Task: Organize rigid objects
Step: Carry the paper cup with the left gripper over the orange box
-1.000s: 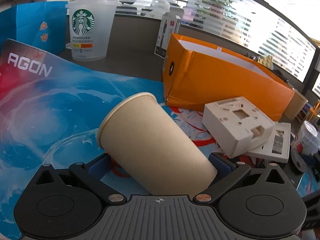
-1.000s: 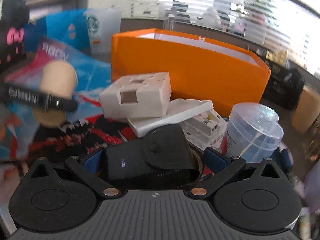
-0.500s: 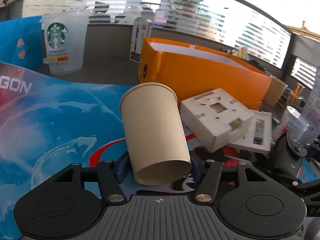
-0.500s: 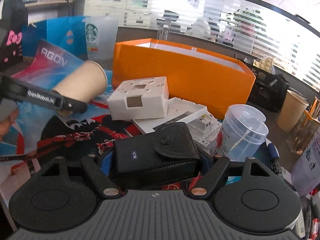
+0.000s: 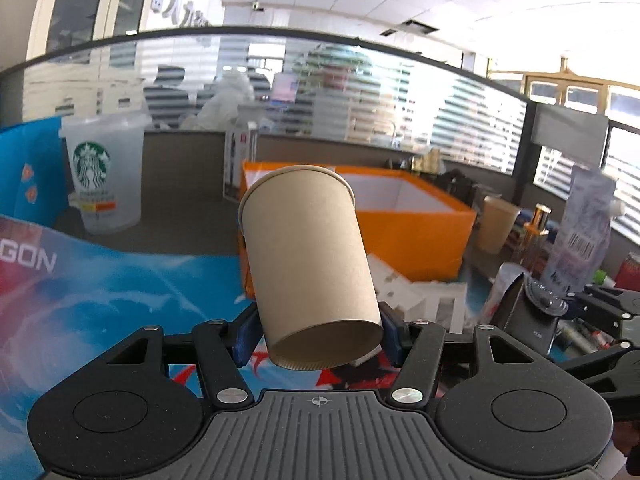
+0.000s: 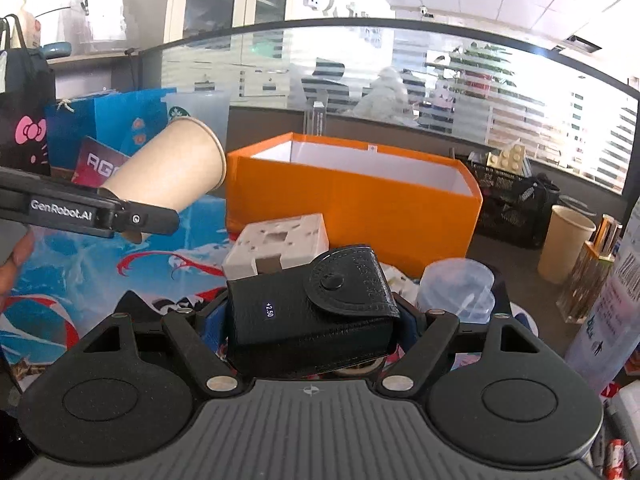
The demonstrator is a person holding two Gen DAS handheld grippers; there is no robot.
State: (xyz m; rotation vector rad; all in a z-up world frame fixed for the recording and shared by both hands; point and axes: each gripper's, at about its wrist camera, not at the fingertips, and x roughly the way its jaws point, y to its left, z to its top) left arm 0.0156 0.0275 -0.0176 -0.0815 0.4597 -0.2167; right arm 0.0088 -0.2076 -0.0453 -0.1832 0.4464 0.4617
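Note:
My left gripper [image 5: 318, 330] is shut on a brown paper cup [image 5: 308, 264], held by its base in the air with the mouth pointing away toward the orange box [image 5: 404, 232]. The cup [image 6: 172, 168] and left gripper [image 6: 136, 220] also show at the left of the right wrist view. My right gripper [image 6: 312, 328] is shut on a black leather case [image 6: 308, 316] and holds it above the clutter, in front of the orange box [image 6: 352, 204]. The box is open and looks empty inside.
A white switch box [image 6: 280, 244], a clear plastic cup [image 6: 460, 292] and a white panel [image 5: 436, 304] lie before the orange box. A Starbucks cup [image 5: 102, 176] stands back left. A blue AGON mat [image 5: 80, 288] covers the table. Another paper cup [image 6: 568, 240] stands right.
Both grippers have risen with their loads. The paper cup has swung from lying tilted left to pointing toward the orange box. The black case has lifted clear of the clutter.

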